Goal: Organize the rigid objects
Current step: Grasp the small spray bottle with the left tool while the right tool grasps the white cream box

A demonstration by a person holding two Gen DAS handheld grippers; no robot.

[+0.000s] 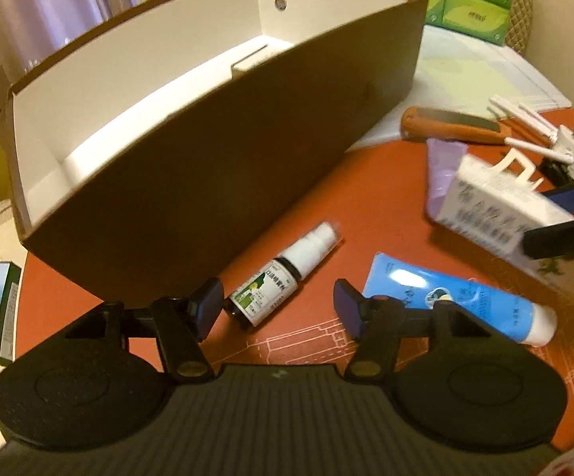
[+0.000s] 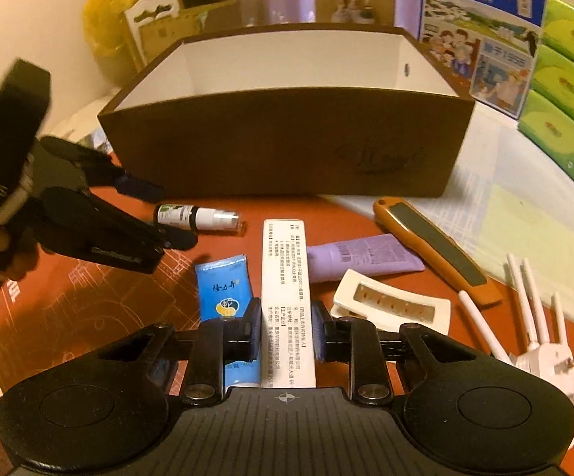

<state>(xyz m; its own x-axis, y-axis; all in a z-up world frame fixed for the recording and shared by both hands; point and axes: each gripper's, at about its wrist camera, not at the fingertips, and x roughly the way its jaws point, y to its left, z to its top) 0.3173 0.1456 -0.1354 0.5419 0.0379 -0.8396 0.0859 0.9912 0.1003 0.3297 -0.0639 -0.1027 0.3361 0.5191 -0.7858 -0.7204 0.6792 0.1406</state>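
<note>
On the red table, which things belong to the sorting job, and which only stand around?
Belong to the job:
- brown box
- white carton, held by the right gripper
- spray bottle, below the open left gripper
- blue tube
- purple tube
- hair clip
- orange file

Only around:
- green tissue packs
- milk carton box

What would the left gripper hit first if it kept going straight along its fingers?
Probably the small spray bottle, lying between the left gripper's open fingertips, just ahead; behind it stands the brown box. Depth is uncertain.
</note>
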